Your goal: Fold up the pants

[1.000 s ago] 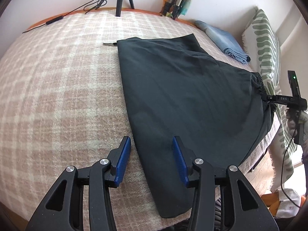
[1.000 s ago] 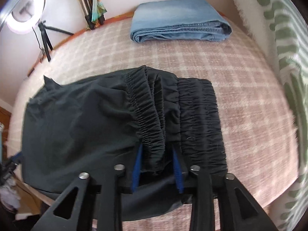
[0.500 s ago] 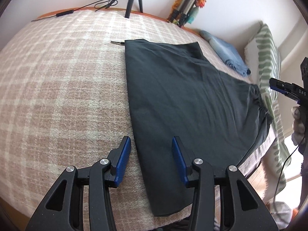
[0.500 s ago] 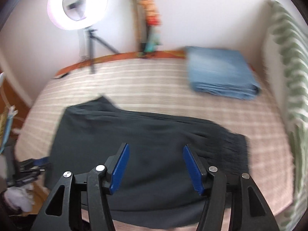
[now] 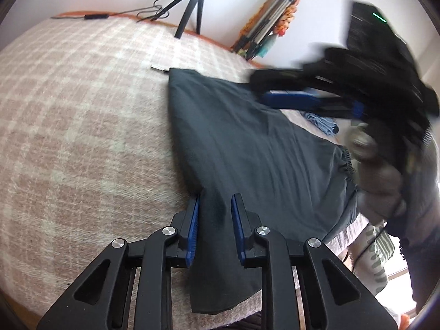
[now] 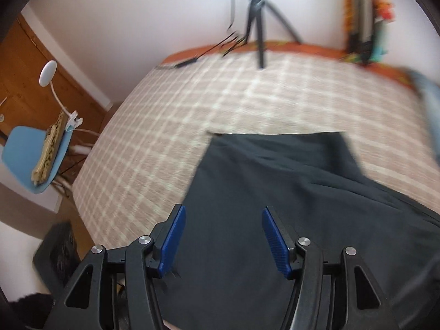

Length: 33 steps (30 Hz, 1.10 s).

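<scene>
- The dark grey fabric pants lie spread flat on the bed's pink-and-cream checked blanket, near its front edge.
- The left tongs have just been closing. A second ago they stood wide beside the pants' edge; now their blue pads stand either side of a raised fold of that edge, though whether they press it I cannot tell.
- The right tongs have let go of the gathered waistband they clenched a second ago. They now hover, jaws apart, blurred, over the pants' middle.
- A folded blue garment lies behind.
</scene>
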{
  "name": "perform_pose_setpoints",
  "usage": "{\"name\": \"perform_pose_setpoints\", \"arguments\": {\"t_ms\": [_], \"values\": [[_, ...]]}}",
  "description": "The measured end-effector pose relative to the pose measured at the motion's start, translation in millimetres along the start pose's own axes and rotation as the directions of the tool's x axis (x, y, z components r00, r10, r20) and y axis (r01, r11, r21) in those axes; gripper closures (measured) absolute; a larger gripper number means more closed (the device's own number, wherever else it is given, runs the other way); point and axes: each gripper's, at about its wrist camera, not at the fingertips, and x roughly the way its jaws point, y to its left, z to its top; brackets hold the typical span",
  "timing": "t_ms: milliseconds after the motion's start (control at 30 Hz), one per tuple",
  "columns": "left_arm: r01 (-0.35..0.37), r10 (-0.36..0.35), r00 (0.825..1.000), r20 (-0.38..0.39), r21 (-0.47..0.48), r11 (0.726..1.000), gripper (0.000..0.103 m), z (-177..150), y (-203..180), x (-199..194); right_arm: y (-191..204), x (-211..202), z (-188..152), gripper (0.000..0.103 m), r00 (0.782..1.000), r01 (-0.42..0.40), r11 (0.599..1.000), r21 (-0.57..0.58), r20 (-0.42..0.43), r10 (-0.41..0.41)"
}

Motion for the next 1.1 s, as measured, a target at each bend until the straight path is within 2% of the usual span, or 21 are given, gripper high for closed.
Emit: {"name": "perform_pose_setpoints", "arguments": {"t_ms": [167,300,467,533,600,667,700,800,900,1000,1100], "values": [[0.007,-0.007,1.000,0.023,0.010,1.000,0.083,1.9,-4.0,-1.7,14.9,44.5,20.9,0.045,0.998,0.008,1.000,-0.001,-0.062,-0.008],[0.028,-0.029,0.999,0.035,0.025,0.999,0.083,1.0,-9.9,-1.6,29.0,64.9,31.7,0.045,0.992,0.056,0.997,-0.048,-0.114,-0.062],[0.039,-0.041,0.998,0.045,0.042,0.998,0.083,2.7,-18.4,0.5,44.7,85.5,38.7,0.045,0.970,0.142,0.984,-0.103,-0.186,-0.160],[0.037,-0.039,0.998,0.048,0.054,0.998,0.083,4.2,-22.3,1.4,49.1,94.0,39.0,0.049,0.956,0.178,0.974,-0.141,-0.210,-0.205],[0.031,-0.034,0.998,0.050,0.064,0.997,0.083,6.9,-25.2,2.9,56.7,103.3,36.2,0.066,0.938,0.221,0.954,-0.202,-0.224,-0.264],[0.023,-0.027,0.998,0.052,0.069,0.997,0.083,8.8,-26.6,2.7,60.5,109.1,32.5,0.073,0.920,0.266,0.932,-0.247,-0.222,-0.322],[0.017,-0.021,0.998,0.052,0.070,0.997,0.083,9.3,-26.6,2.0,60.4,109.5,31.1,0.078,0.920,0.271,0.929,-0.252,-0.216,-0.327],[-0.030,0.025,0.998,0.061,0.074,0.997,0.079,7.9,-27.2,-4.3,53.2,105.0,32.0,0.093,0.930,0.254,0.942,-0.220,-0.210,-0.300],[-0.042,0.039,0.998,0.055,0.057,0.997,0.055,2.9,-21.9,-11.0,41.3,98.2,33.5,0.100,0.948,0.206,0.965,-0.160,-0.211,-0.237],[-0.022,0.022,1.000,0.017,0.025,0.999,0.055,-0.1,-17.2,-4.2,27.2,88.3,35.4,0.102,0.966,0.148,0.986,-0.082,-0.200,-0.162],[0.009,-0.009,1.000,-0.010,0.013,1.000,0.058,-6.3,-19.6,3.0,16.7,80.5,37.0,0.103,0.975,0.118,0.992,-0.048,-0.182,-0.125]]}}
